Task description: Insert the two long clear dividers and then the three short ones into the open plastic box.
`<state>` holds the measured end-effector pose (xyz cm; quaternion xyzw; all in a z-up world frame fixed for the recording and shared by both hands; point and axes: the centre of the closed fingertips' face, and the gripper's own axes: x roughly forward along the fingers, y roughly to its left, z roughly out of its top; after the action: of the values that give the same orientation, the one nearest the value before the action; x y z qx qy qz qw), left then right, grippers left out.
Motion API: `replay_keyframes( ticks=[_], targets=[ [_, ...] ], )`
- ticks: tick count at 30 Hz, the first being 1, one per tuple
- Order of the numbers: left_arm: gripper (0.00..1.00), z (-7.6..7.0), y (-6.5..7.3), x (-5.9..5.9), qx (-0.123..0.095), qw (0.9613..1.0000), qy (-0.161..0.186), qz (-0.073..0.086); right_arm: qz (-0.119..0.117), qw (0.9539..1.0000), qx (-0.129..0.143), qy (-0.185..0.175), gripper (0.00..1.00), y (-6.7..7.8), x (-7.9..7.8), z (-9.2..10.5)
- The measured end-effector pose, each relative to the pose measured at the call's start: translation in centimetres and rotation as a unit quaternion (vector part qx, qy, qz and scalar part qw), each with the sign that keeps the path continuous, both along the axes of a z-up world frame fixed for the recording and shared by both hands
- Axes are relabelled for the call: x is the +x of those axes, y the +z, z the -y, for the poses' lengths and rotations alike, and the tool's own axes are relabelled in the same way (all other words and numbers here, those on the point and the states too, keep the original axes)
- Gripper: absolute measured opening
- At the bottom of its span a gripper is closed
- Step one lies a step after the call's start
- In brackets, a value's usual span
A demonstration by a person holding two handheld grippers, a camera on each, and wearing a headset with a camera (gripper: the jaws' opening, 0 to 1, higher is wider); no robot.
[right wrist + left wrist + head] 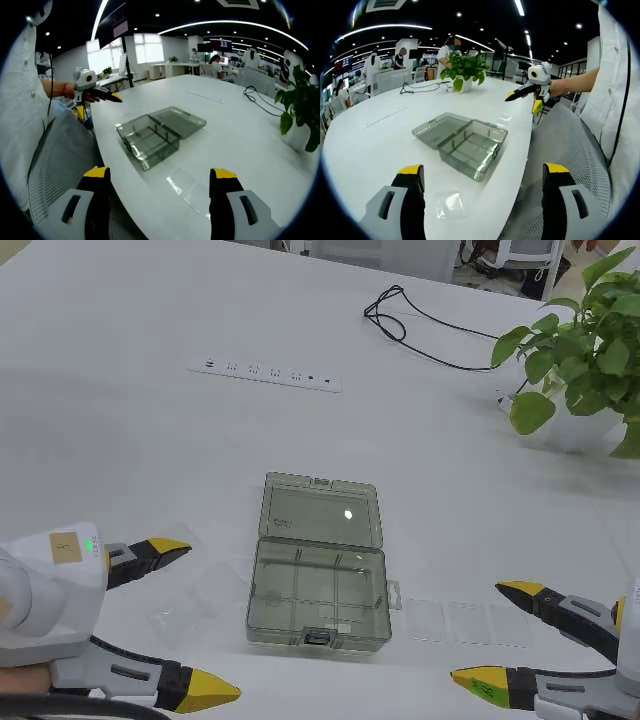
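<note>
The smoky clear plastic box [318, 585] lies open mid-table with its lid [322, 510] flat behind it. Faint lines cross its inside; I cannot tell whether they are dividers. Clear flat dividers [465, 622] lie in a row right of the box, and others [185, 605] lie to its left. My left gripper [214, 620] hovers open over the left pieces, one [449, 206] lying between its jaws. My right gripper [475, 632] is open beside the right pieces [187, 187]. Each gripper view shows the box [465, 142] [150, 137] ahead.
A white power strip [265, 373] lies farther back, with a black cable [420, 335] looping toward a potted plant [585, 350] at the right. The table's near edge runs just below both grippers, with a mesh chair [65, 145] under it.
</note>
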<state>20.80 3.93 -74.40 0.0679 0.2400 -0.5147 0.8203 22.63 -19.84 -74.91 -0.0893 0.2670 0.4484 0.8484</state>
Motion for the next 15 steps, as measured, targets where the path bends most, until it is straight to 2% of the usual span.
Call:
replay_keyframes(
  ticks=[15],
  targets=[
    [1.0, 0.0, 0.04, -0.21, 0.001, 1.0, 0.001, 0.0, 0.0, 1.0, 0.0, 0.0, 0.82, 0.04, -0.17, -0.09]
  ],
)
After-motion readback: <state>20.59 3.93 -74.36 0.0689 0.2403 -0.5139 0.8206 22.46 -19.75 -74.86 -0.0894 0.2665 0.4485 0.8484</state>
